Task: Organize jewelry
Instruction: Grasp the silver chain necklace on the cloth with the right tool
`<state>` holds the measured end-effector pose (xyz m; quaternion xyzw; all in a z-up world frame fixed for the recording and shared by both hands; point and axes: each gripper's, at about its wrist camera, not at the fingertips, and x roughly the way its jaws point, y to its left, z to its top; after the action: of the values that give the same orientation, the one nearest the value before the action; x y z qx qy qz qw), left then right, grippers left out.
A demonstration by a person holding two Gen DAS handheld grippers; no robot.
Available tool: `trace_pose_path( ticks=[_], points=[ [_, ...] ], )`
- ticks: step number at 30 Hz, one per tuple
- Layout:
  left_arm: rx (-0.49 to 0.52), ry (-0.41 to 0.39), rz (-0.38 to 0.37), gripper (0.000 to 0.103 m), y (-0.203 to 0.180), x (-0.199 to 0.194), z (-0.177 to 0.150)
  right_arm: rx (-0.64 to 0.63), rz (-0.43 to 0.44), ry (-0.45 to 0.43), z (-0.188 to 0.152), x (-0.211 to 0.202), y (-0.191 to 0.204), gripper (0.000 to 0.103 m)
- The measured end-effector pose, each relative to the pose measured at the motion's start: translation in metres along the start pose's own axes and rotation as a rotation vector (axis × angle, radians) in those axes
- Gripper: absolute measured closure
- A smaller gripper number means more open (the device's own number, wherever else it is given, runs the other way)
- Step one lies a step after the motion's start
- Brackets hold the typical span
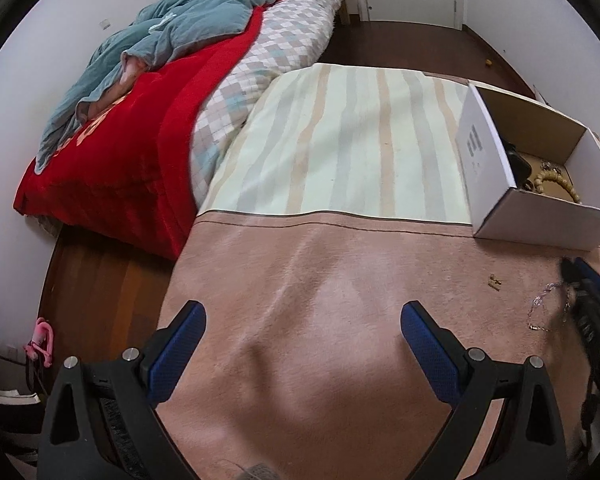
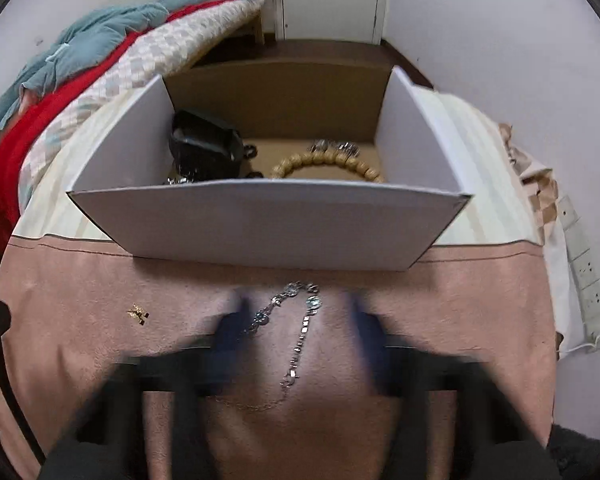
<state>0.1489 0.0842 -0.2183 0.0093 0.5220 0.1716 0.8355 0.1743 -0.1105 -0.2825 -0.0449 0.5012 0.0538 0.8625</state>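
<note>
Right wrist view, my right gripper (image 2: 298, 320) spread wide around the silver chain bracelet (image 2: 296, 332) on the pink blanket (image 2: 460, 300), white box (image 2: 260, 220) just beyond, my left gripper (image 1: 302, 336) gaping, empty.

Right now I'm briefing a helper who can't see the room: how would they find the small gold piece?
Start at the white cardboard box on the pink cloth. In front of it, to the left, lies the small gold piece, alone. Unlike the long silver chain between the right tool's fingers, it is tiny, yellow and compact.
</note>
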Motion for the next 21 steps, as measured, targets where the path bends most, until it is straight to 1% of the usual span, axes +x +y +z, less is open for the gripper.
trace_pose_path(
  ticks=[1,2,3,5,7,9,12,14,17,21],
  points=[
    [0.005,0.003,-0.008,0.004,-0.004,0.001,0.000,0.015,0.015,0.010,0.000,0.000,-0.004,0.097],
    [0.009,0.005,-0.016,0.003,-0.007,0.001,0.000,0.026,0.030,0.015,-0.001,0.000,-0.008,0.099],
    [0.015,0.008,-0.027,0.003,-0.011,0.001,0.000,0.041,0.049,0.022,-0.002,0.000,-0.012,0.099],
    [0.029,0.010,-0.047,0.004,-0.019,0.001,0.000,0.052,0.060,0.034,-0.005,-0.002,-0.018,0.100],
    [0.042,0.011,-0.072,0.004,-0.028,0.000,0.000,0.102,0.090,0.046,-0.012,-0.009,-0.034,0.100],
    [0.043,0.023,-0.130,0.004,-0.038,0.001,0.000,0.138,0.102,0.038,-0.014,-0.018,-0.050,0.100],
    [0.036,0.046,-0.193,0.004,-0.049,0.003,-0.001,0.198,0.129,0.021,-0.018,-0.036,-0.073,0.100],
    [0.034,0.053,-0.232,0.004,-0.058,0.005,-0.001,0.217,0.134,0.008,-0.019,-0.046,-0.087,0.100],
    [0.039,0.072,-0.276,0.004,-0.071,0.011,-0.001,0.233,0.132,-0.003,-0.020,-0.055,-0.096,0.100],
    [0.051,0.091,-0.306,0.004,-0.088,0.019,0.000,0.248,0.116,0.007,-0.024,-0.054,-0.110,0.100]
  ],
)
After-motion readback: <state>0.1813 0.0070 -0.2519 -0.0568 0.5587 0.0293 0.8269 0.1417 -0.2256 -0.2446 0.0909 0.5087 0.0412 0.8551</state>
